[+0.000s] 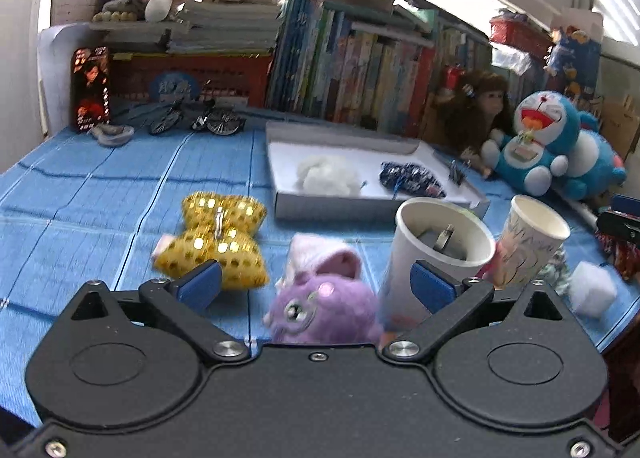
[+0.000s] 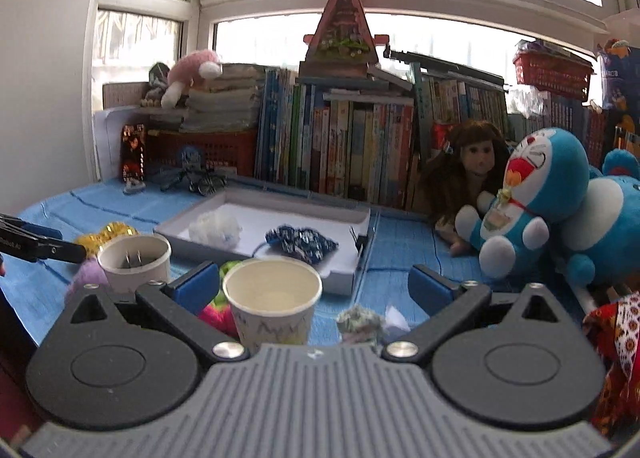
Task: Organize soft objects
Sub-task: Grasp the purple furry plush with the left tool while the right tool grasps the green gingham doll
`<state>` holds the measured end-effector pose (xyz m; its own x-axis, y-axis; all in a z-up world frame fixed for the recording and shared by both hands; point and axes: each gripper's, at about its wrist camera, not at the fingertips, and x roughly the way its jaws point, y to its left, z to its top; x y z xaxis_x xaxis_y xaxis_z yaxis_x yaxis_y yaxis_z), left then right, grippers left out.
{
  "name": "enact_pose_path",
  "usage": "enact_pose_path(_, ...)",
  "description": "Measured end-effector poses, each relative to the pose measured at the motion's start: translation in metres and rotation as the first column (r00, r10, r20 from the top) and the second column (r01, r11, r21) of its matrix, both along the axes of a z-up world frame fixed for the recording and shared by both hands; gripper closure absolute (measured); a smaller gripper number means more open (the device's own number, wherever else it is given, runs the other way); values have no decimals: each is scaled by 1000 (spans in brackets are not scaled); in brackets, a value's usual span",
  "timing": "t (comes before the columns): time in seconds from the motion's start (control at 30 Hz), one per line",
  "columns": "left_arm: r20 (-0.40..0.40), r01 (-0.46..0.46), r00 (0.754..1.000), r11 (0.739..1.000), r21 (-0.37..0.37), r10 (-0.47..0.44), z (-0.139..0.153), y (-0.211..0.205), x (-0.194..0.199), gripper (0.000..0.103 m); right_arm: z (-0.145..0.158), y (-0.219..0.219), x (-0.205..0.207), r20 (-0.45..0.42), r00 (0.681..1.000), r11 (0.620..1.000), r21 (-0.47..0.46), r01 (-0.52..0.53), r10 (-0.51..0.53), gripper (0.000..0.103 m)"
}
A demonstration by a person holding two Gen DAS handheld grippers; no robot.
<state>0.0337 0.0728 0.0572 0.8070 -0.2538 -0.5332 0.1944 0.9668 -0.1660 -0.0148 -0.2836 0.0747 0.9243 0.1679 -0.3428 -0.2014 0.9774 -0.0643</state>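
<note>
My left gripper (image 1: 316, 284) is open, its blue pads either side of a purple plush toy (image 1: 320, 308) lying on the blue cloth. A gold sequin bow cushion (image 1: 218, 240) lies just left of it. The white box lid (image 1: 360, 203) further back holds a white stuffing ball (image 1: 328, 173) and a dark blue patterned pouch (image 1: 412, 177). My right gripper (image 2: 314, 284) is open and empty above a paper cup (image 2: 274, 304). The white box lid (image 2: 340, 276) with the stuffing ball (image 2: 216, 227) and the pouch (image 2: 302, 242) lies beyond it.
Two paper cups (image 1: 440, 254) (image 1: 528, 242) stand right of the purple toy. A white fluff lump (image 1: 592, 288) lies at right. Doraemon plushes (image 2: 532, 193) and a doll (image 2: 472, 165) sit at right. Books (image 2: 352, 145) line the back. A pink-green soft toy (image 2: 218, 312) and a crumpled wad (image 2: 358, 322) lie near the cup.
</note>
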Motion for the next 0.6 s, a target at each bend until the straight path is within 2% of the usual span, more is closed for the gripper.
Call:
enact_pose_path(0.17,-34,-15,999,1000,-5,15,-15,1,-1,3,-21,3,4,-36,999,999,-50,11,-13,0)
enact_pose_path(0.3,-54,-16,998,1000,19,17,-25,0,-2,3,-38,6,10,-74,997,997,-78,14,-20,0)
enact_pose_path(0.5,-83,-15,996,1000,10,16,-32,-2,-2,21,-54,16,18,-108,994,983,-183,1,-22,10)
enact_pose_path(0.6,-103,-5,995,1000,-18,3,-34,-1,0,31,-57,16,25,-128,991,980,-197,-3,-23,18)
